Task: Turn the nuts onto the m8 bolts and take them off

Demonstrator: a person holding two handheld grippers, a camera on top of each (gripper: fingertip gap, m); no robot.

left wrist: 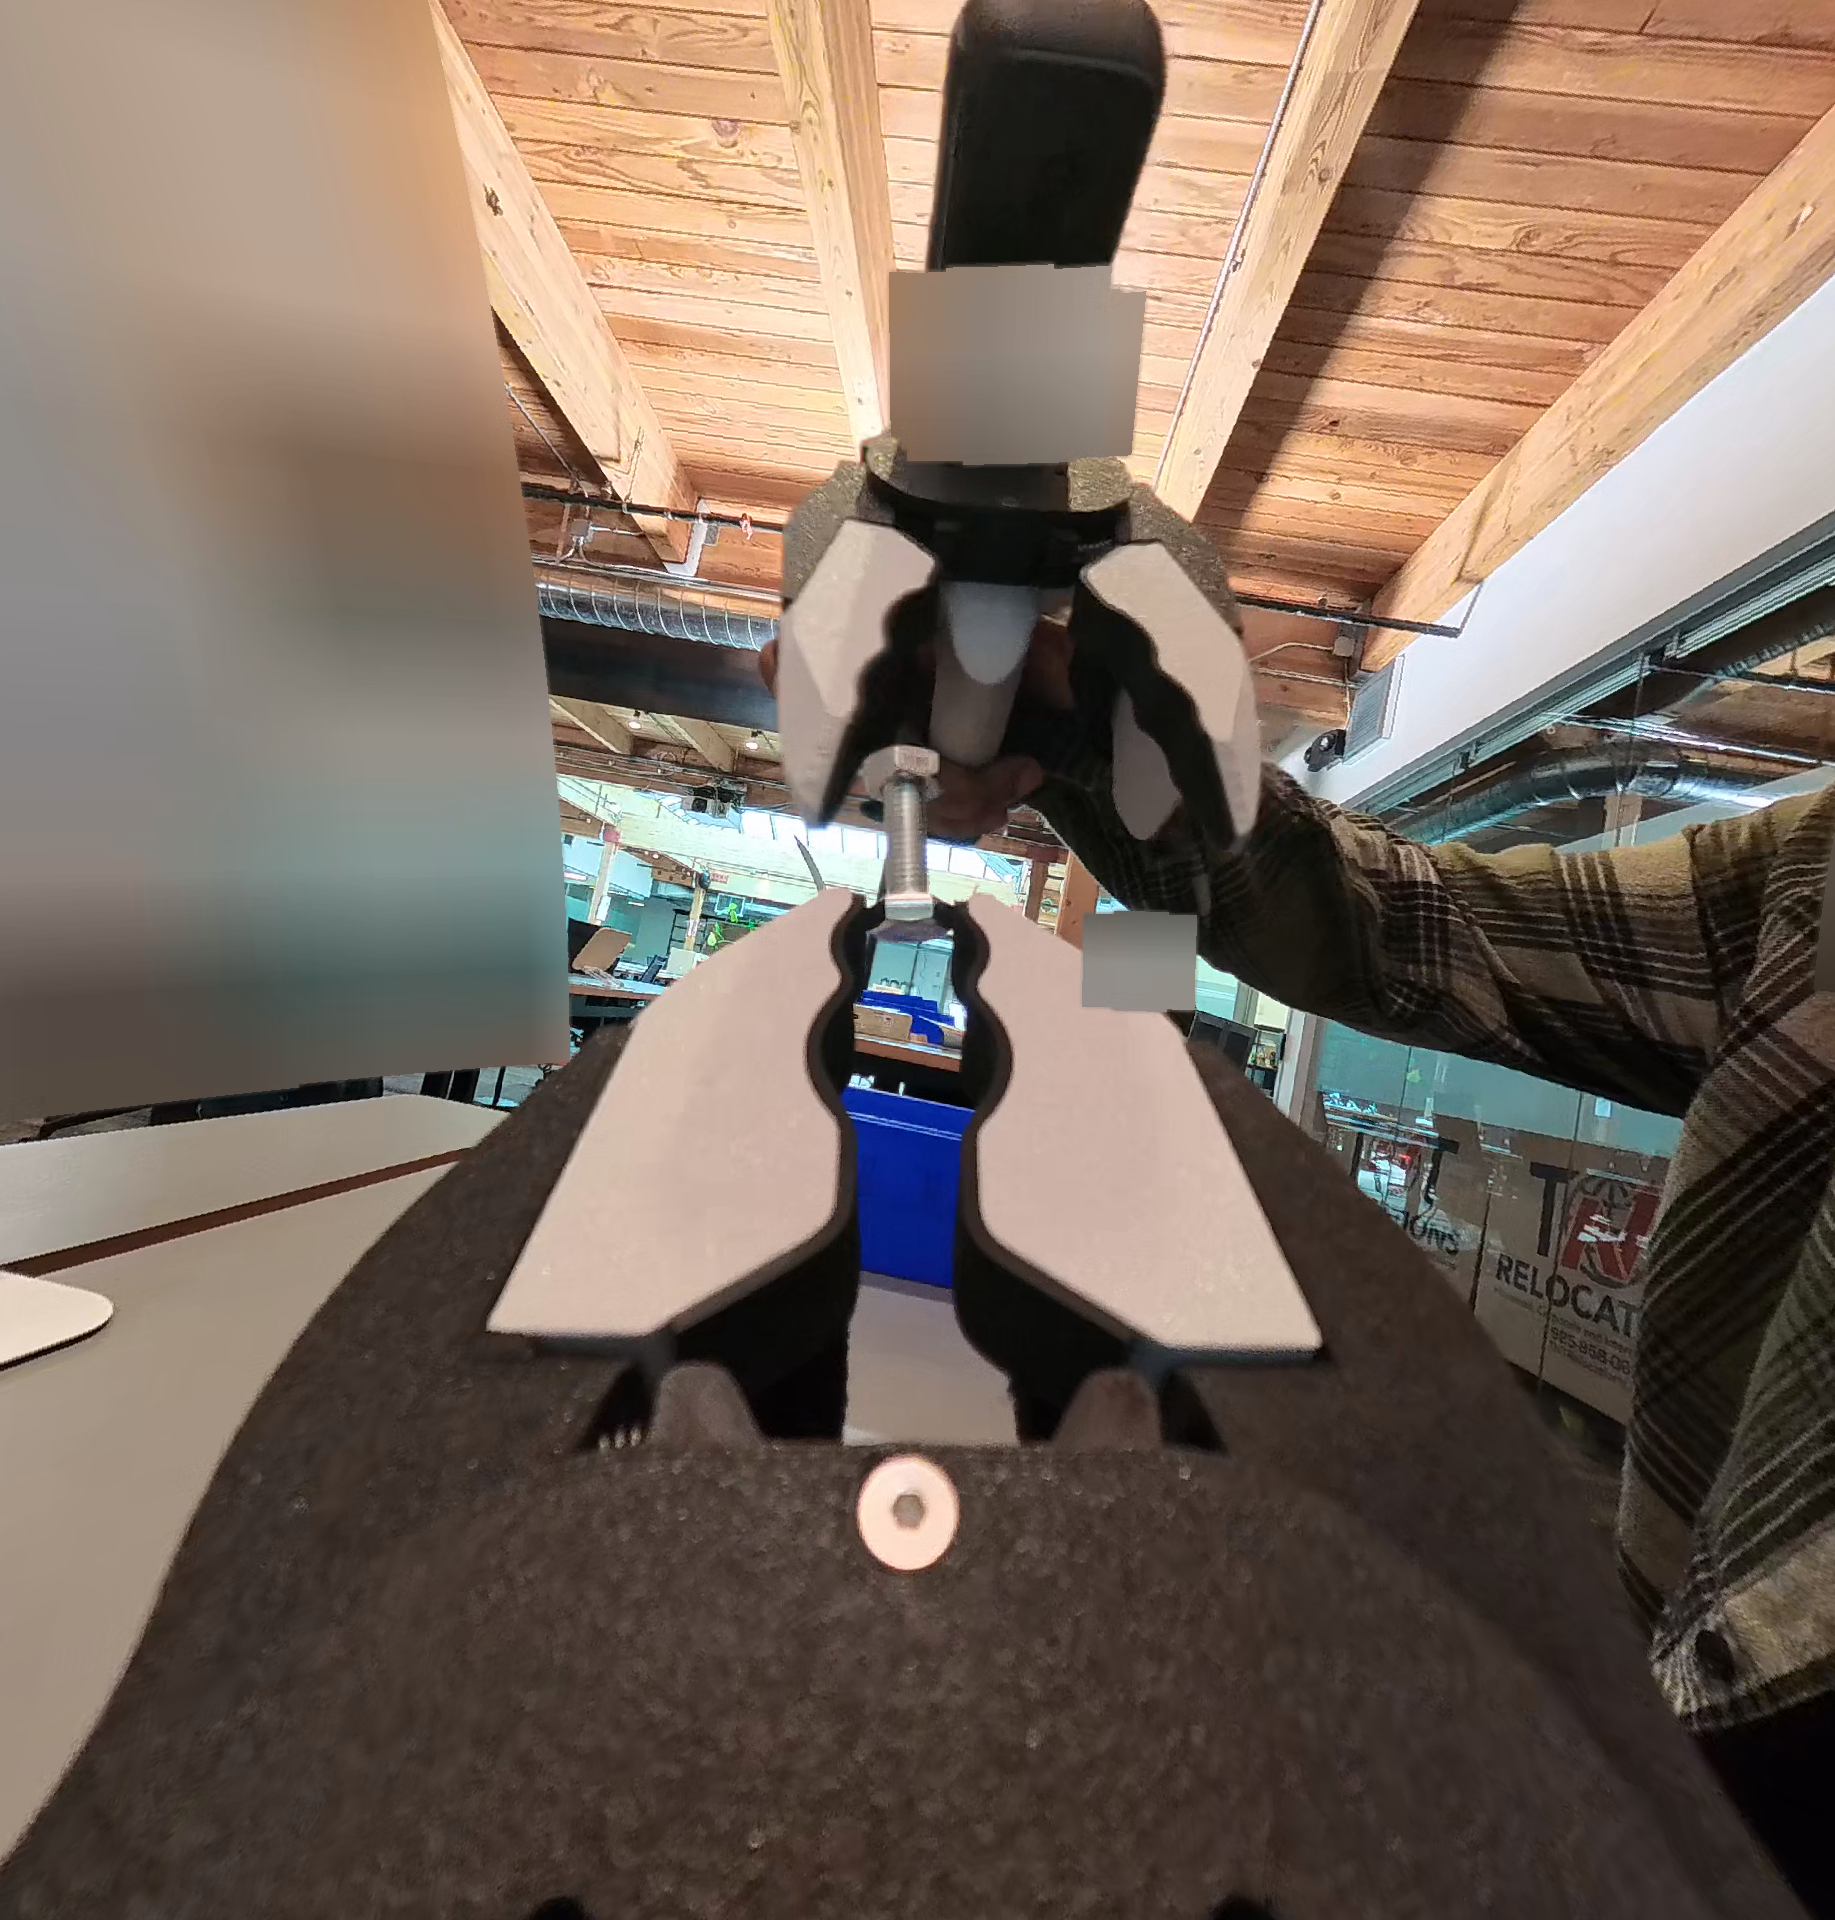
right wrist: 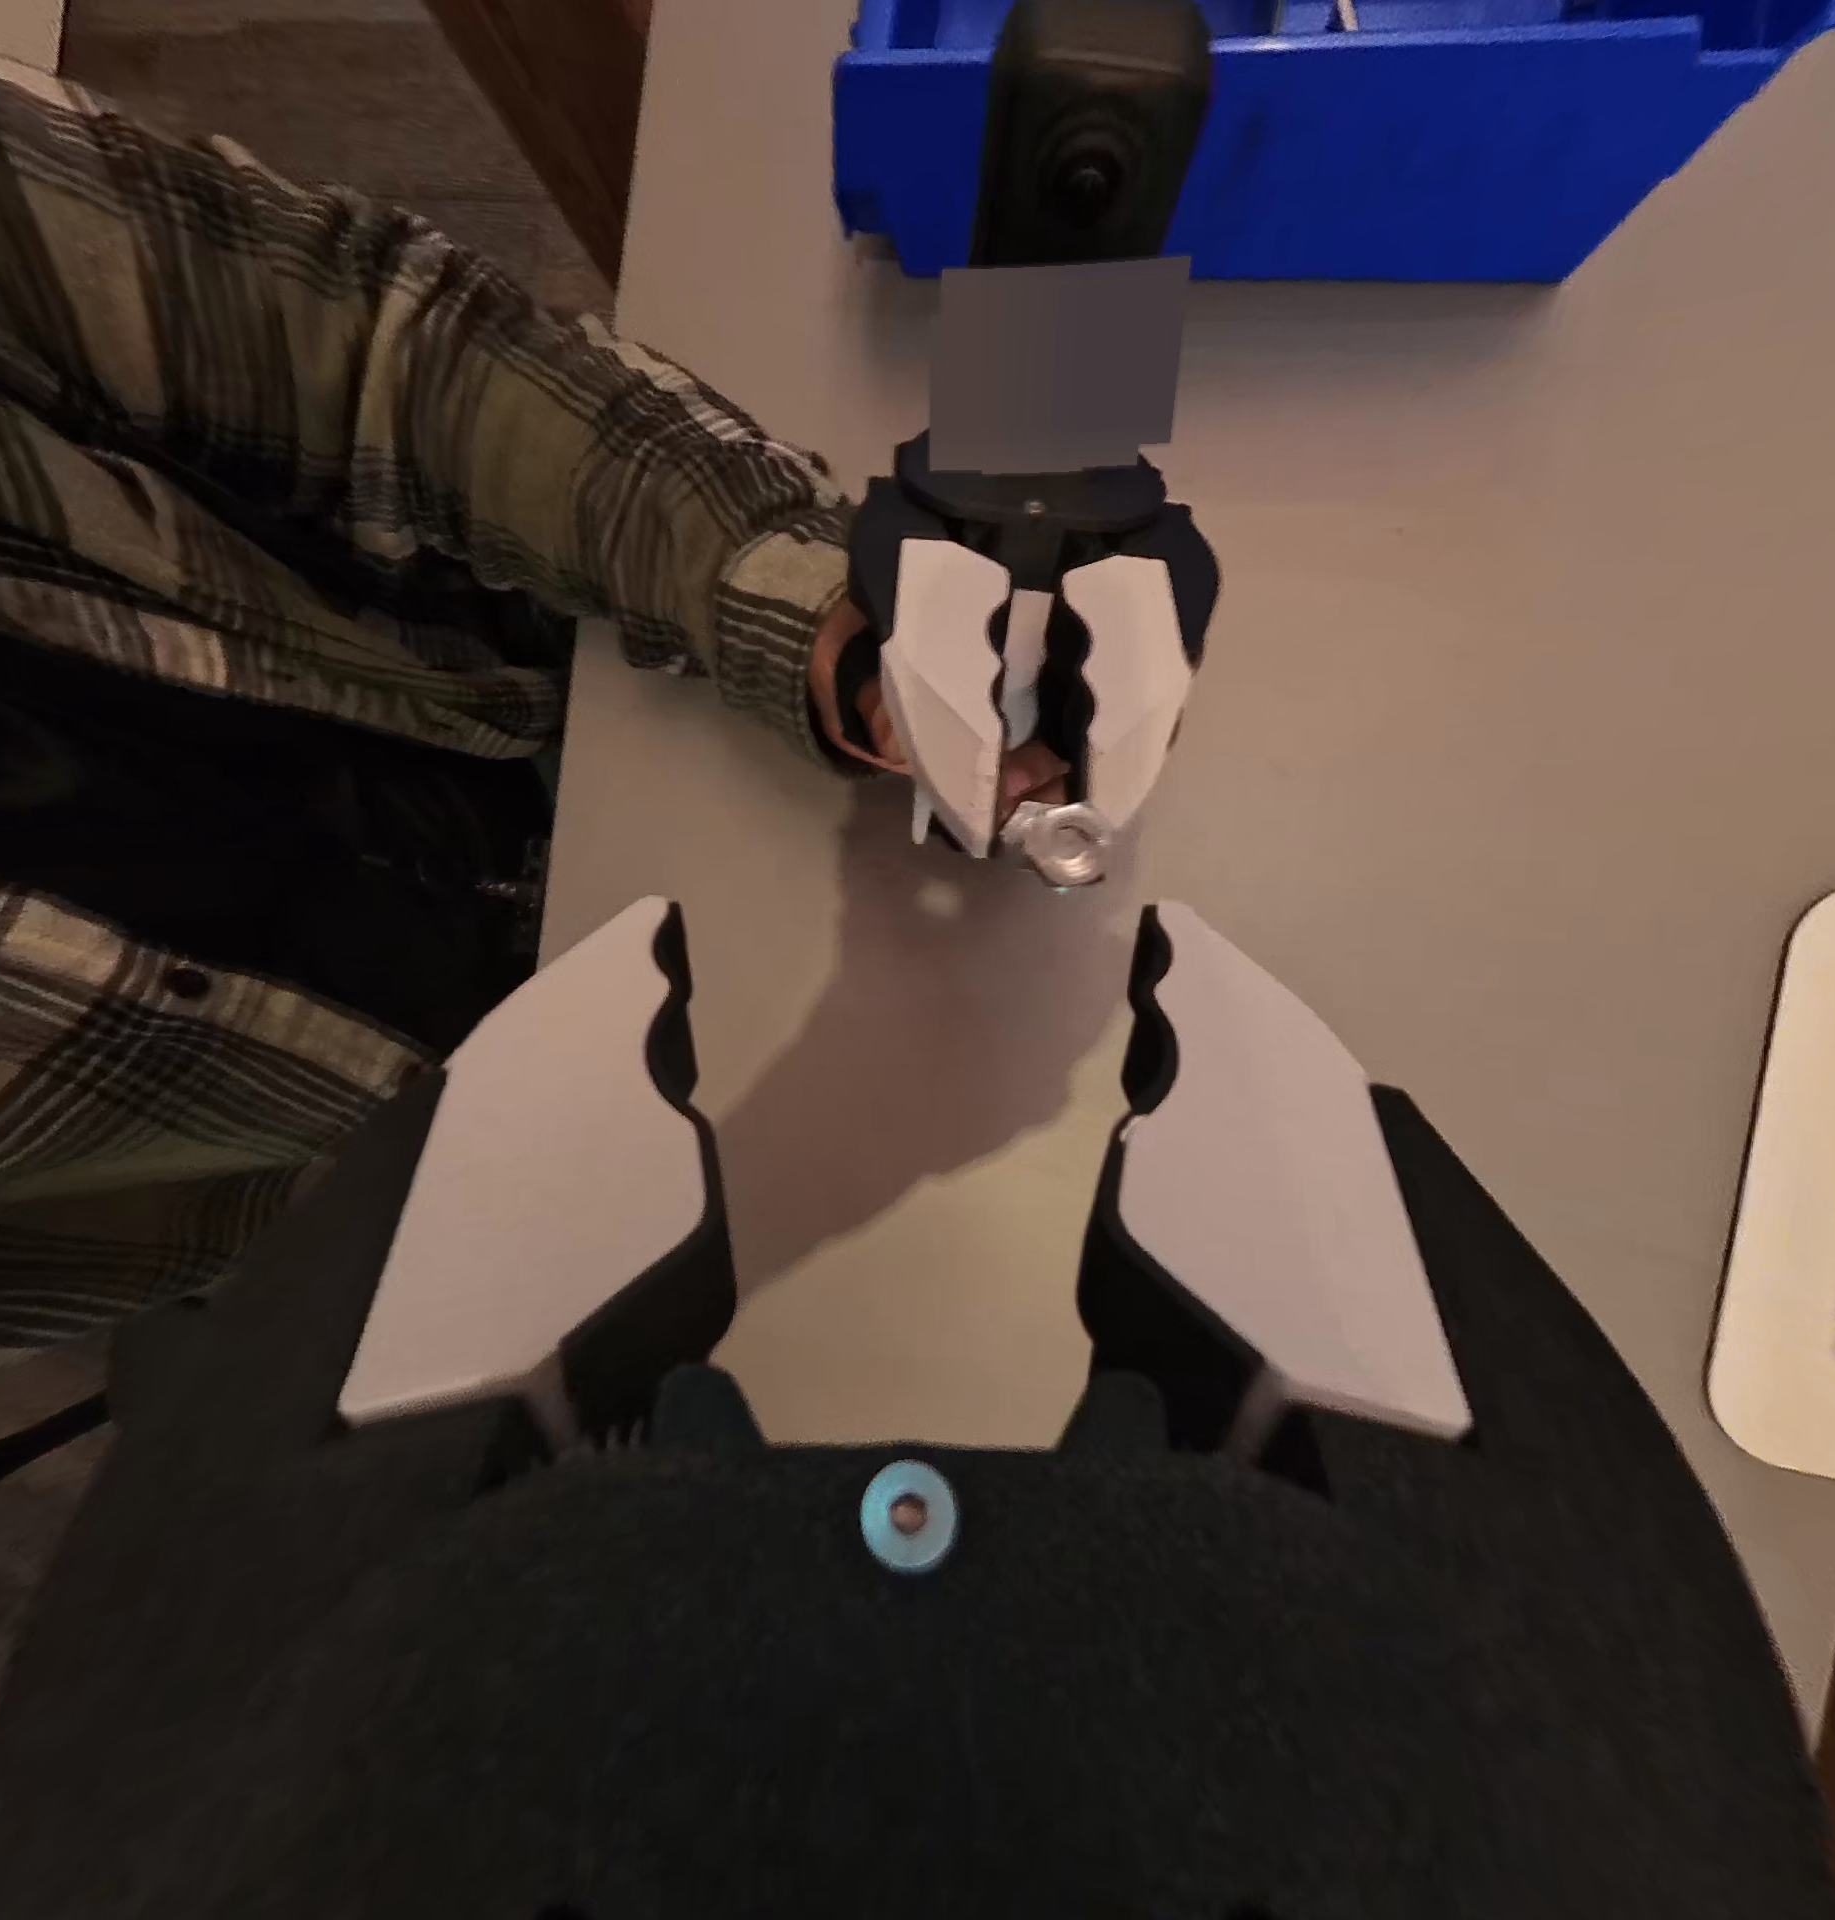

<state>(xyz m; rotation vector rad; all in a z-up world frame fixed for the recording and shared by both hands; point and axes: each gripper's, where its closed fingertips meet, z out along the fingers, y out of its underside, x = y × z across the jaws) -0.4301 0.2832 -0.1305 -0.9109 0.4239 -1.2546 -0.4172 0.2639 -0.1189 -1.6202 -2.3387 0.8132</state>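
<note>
Gripping the hex head of the M8 bolt (left wrist: pixel 905 907) between its fingertips, the left gripper (left wrist: pixel 905 920) holds it up off the grey table (right wrist: pixel 1412 644), jaws drawn close together on the head. The bolt's long axis runs straight away from the left gripper toward the right gripper (right wrist: pixel 911 920), threaded shank first. In the left wrist view a nut (left wrist: pixel 900 766) sits at the far end of the shank, right at the right gripper's left fingertip; whether that finger touches it I cannot tell. The right gripper's jaws stand wide apart, holding nothing. In its own view it faces the bolt nearly end-on, the nut showing as a ring (right wrist: pixel 1064 836) just past and slightly right of the gap between its tips. My read: the right gripper is the nearer tool to the nut, and must close across the flats, square to the bolt axis, before turning. A blue bin (right wrist: pixel 1515 177) sits beyond on the table.
</note>
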